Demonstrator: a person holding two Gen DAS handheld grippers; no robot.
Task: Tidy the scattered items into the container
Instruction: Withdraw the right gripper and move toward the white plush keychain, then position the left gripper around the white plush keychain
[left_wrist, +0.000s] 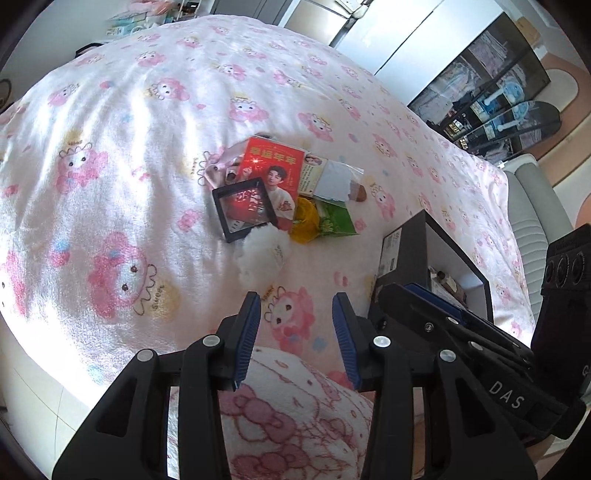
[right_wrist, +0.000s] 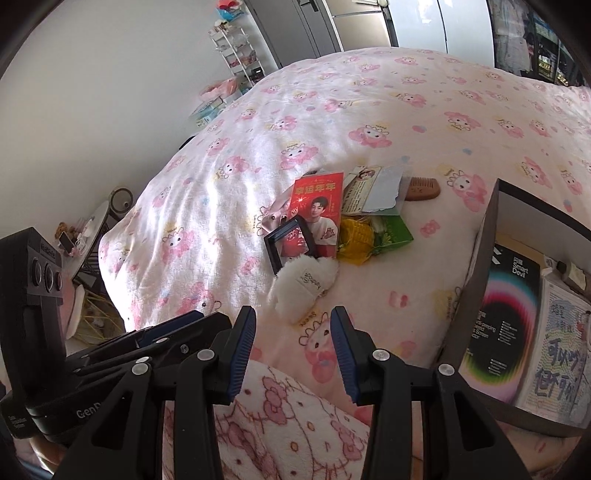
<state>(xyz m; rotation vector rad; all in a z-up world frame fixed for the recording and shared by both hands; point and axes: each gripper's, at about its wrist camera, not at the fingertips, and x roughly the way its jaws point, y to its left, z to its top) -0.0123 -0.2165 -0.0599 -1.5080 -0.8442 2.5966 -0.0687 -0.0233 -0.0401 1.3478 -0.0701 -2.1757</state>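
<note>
Black left tool (left_wrist: 295, 306) and right tool (right_wrist: 293, 321) hover side by side, angled downward over the bedspread (left_wrist: 147, 110), released.

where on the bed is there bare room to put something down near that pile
Bare blanket lies between the white fluffy puff and the black box, and across the far side. It is crowded around the red card, where items overlap.

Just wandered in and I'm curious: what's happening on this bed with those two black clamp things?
A person holds two hand-held grippers over a pink cartoon blanket. The left gripper and right gripper are both open and empty. Ahead lies a small heap: a red card, a black frame, a white fluffy puff, a green packet and a wooden comb. The dark box beside it already holds some items. Nothing is picked up yet.
</note>
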